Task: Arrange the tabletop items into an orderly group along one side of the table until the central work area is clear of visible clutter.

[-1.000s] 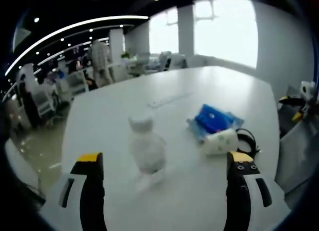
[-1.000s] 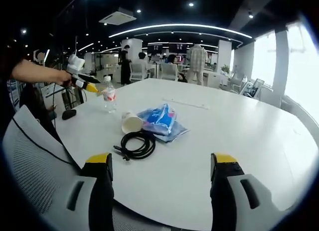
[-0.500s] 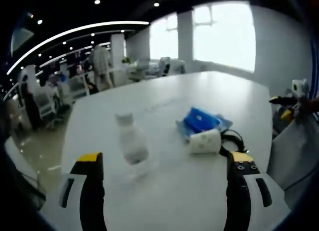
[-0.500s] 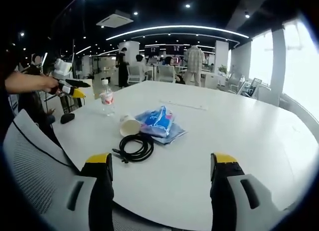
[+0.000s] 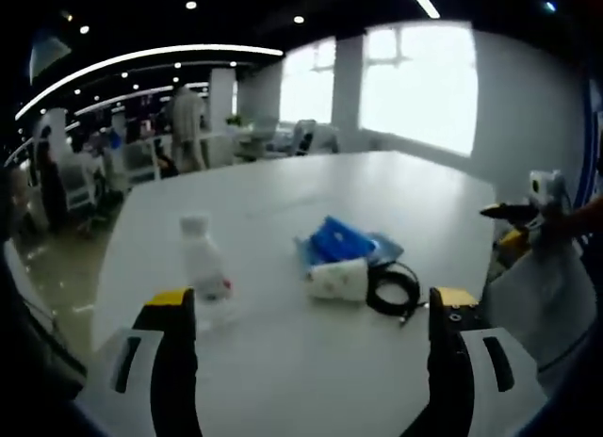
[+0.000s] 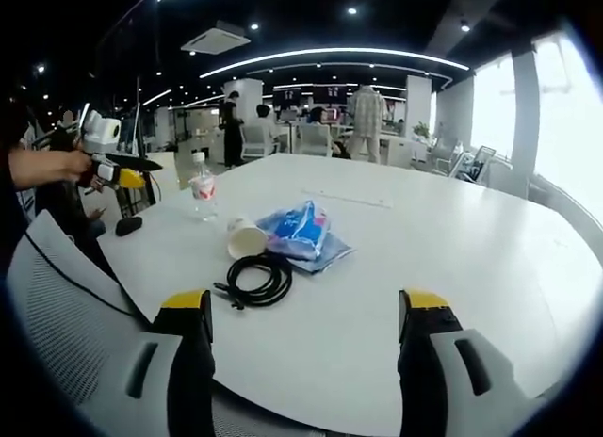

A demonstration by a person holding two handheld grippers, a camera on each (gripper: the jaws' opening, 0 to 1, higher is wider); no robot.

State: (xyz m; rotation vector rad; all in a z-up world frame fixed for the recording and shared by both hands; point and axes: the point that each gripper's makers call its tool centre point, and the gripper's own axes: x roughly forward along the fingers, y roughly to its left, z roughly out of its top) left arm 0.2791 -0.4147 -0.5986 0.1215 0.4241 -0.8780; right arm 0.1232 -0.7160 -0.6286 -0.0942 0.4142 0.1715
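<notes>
OK, left gripper view: my left gripper (image 5: 306,310) hangs over the near edge of the white table (image 5: 283,362), jaws spread wide, nothing between them. I'm taking the paper cup (image 5: 337,279) as landmark; it lies on its side mid-table. The blue packet (image 5: 341,241) sits just behind it, touching or nearly so, I can't tell which. The coiled black cable (image 5: 394,290) lies just to the cup's right. The water bottle (image 5: 202,267) stands upright, well left of the cup, blurred. Far right of the cup, off the table edge, the right gripper (image 5: 516,211) shows, held by a hand. Right gripper view: my right gripper (image 6: 306,310) also has its jaws wide apart and empty, above the table (image 6: 452,249) edge. Here the cup (image 6: 247,237) lies with its mouth toward me, packet (image 6: 301,228) right against it on the right, cable (image 6: 254,278) just in front, bottle (image 6: 200,186) upright behind and left. Left of the cup, past the table edge, the left gripper (image 6: 127,169) is in a hand, with a mesh chair back (image 6: 66,315) below it.
</notes>
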